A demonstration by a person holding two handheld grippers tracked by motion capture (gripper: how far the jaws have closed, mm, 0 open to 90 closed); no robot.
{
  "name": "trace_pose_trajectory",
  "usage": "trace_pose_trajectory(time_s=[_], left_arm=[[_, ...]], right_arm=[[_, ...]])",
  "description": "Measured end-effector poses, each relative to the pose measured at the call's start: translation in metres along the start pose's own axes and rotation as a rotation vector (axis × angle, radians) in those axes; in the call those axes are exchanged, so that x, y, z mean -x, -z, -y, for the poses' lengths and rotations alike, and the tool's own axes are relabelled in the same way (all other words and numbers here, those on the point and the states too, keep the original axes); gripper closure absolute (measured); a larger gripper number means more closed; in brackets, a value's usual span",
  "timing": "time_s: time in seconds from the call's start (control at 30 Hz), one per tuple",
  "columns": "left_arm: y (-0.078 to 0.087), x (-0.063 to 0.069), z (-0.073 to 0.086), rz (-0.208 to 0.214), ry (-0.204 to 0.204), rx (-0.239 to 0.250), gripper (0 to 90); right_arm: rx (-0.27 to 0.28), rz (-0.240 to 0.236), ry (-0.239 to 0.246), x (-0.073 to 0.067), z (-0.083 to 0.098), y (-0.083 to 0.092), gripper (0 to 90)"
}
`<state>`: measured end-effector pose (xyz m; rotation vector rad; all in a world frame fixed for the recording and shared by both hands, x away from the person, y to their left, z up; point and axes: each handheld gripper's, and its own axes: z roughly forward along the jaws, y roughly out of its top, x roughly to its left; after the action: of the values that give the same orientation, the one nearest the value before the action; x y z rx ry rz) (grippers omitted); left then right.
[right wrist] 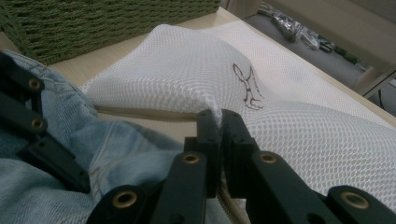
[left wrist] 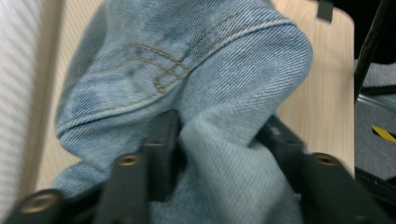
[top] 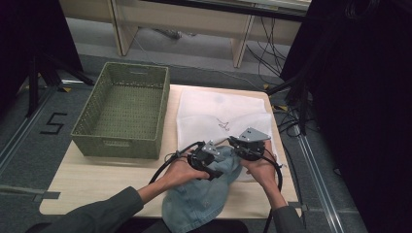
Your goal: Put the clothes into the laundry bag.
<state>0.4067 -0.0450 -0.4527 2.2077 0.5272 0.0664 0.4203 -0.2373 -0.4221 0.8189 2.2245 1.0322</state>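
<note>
On the light wooden table [top: 97, 179], the right gripper [right wrist: 219, 119] pinches the white mesh bag's [right wrist: 196, 70] edge; the left gripper [left wrist: 215, 135], jaws half open, straddles blue denim jeans [left wrist: 196, 56] without a clear grip.

The jeans [left wrist: 196, 70] are soft, faded blue denim with tan stitching; the laundry bag [right wrist: 299, 116] is white open mesh; the basket [top: 124, 109] is green weave; the bench [top: 97, 179] is pale matt wood.

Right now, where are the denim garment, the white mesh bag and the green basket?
denim garment [left wrist: 224, 60], left gripper view, on the stitched fold above the jaws.
white mesh bag [right wrist: 187, 70], right gripper view, on its raised top panel.
green basket [top: 80, 130], high view, on its near left rim.
</note>
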Motion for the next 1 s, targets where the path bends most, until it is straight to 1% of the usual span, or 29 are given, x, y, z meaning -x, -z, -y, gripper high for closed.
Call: trace_pose_trajectory(time_s=[0.03,0.07,0.1,0.13,0.17,0.2,0.23,0.27,0.3,0.33,0.37,0.4,0.43,0.47,0.5,0.57,0.63,0.67,0.7,0.73,0.77,0.8,0.83,0.87,0.9,0.93,0.97,1.0], left_arm=[[0.001,0.001,-0.002,0.005,-0.007,0.003,42.1],[0.006,0.002,-0.005,0.014,-0.021,0.001,39.5],[0.009,0.003,-0.006,0.018,-0.017,0.005,36.4],[0.014,0.004,-0.009,0.028,-0.018,0.016,34.0],[0.023,0.004,-0.012,0.032,-0.034,0.023,31.5],[0.029,0.003,-0.014,0.026,-0.038,0.033,30.8],[0.039,-0.001,-0.017,0.000,-0.060,0.052,31.1],[0.045,-0.004,-0.019,-0.016,-0.069,0.068,31.0],[0.052,-0.009,-0.021,-0.026,-0.052,0.089,31.1],[0.059,-0.017,-0.023,-0.036,-0.040,0.109,31.0],[0.062,-0.022,-0.024,-0.057,-0.016,0.121,31.2],[0.064,-0.029,-0.024,-0.090,-0.019,0.133,31.6],[0.065,-0.037,-0.024,-0.120,-0.011,0.138,33.3],[0.062,-0.043,-0.023,-0.150,0.000,0.136,35.7],[0.058,-0.051,-0.021,-0.170,-0.004,0.113,37.5],[0.046,-0.058,-0.019,-0.171,-0.009,0.093,39.9],[0.030,-0.063,-0.017,-0.161,-0.022,0.077,40.2],[0.023,-0.064,-0.017,-0.167,-0.035,0.051,40.9],[0.014,-0.066,-0.016,-0.190,-0.058,0.027,43.9],[0.008,-0.067,-0.015,-0.204,-0.084,0.017,49.5],[0.004,-0.069,-0.014,-0.220,-0.112,0.017,56.3],[0.001,-0.071,-0.013,-0.227,-0.124,0.024,63.3],[-0.002,-0.072,-0.012,-0.225,-0.139,0.031,70.5],[-0.001,-0.073,-0.011,-0.225,-0.155,0.038,77.0],[0.002,-0.073,-0.011,-0.229,-0.156,0.044,82.6],[0.009,-0.074,-0.011,-0.223,-0.162,0.052,84.1],[0.015,-0.075,-0.011,-0.221,-0.168,0.058,84.8],[0.025,-0.075,-0.012,-0.231,-0.164,0.062,85.1]], right_arm=[[0.002,0.004,-0.004,-0.001,0.000,0.000,87.2],[0.009,0.007,0.005,0.000,0.000,0.000,87.2],[0.006,0.004,-0.008,0.000,-0.001,0.001,87.2],[0.006,0.002,-0.011,-0.001,-0.001,0.002,87.2],[0.012,0.003,-0.016,-0.001,-0.002,0.003,87.2],[0.025,0.019,0.008,0.001,-0.002,0.004,87.2],[0.031,0.020,0.005,0.000,-0.003,0.004,87.2],[0.029,0.024,-0.008,0.000,-0.003,0.004,87.2],[0.027,0.021,-0.003,0.001,-0.003,0.004,87.2],[0.028,0.025,-0.004,0.000,-0.003,0.004,87.2],[0.024,0.024,-0.005,0.000,-0.004,0.004,87.2],[0.018,0.018,-0.004,0.000,-0.004,0.004,87.2],[0.023,0.024,-0.008,-0.001,-0.004,0.004,87.3],[0.030,0.031,0.000,-0.001,-0.005,0.003,87.3],[0.022,0.025,-0.002,-0.001,-0.006,0.003,87.3],[0.018,0.033,0.010,-0.002,-0.008,0.003,87.4],[0.016,0.033,0.010,-0.003,-0.008,0.002,87.5],[0.014,0.037,0.010,-0.003,-0.009,0.002,87.5],[0.017,0.038,0.005,-0.004,-0.009,0.001,87.5],[0.021,0.045,0.021,-0.002,-0.009,0.000,87.5],[0.027,0.054,0.017,-0.004,-0.008,0.000,87.5],[0.020,0.050,0.017,-0.004,-0.008,0.000,87.5],[0.015,0.047,0.017,-0.004,-0.008,0.000,87.5],[0.015,0.041,0.029,-0.004,-0.008,-0.001,87.5],[0.014,0.040,0.025,-0.005,-0.008,-0.002,87.4],[0.009,0.035,0.024,-0.007,-0.007,-0.002,87.5],[0.002,0.016,0.008,-0.008,-0.007,0.000,87.0],[0.010,0.011,0.009,-0.007,-0.008,0.000,85.4]])
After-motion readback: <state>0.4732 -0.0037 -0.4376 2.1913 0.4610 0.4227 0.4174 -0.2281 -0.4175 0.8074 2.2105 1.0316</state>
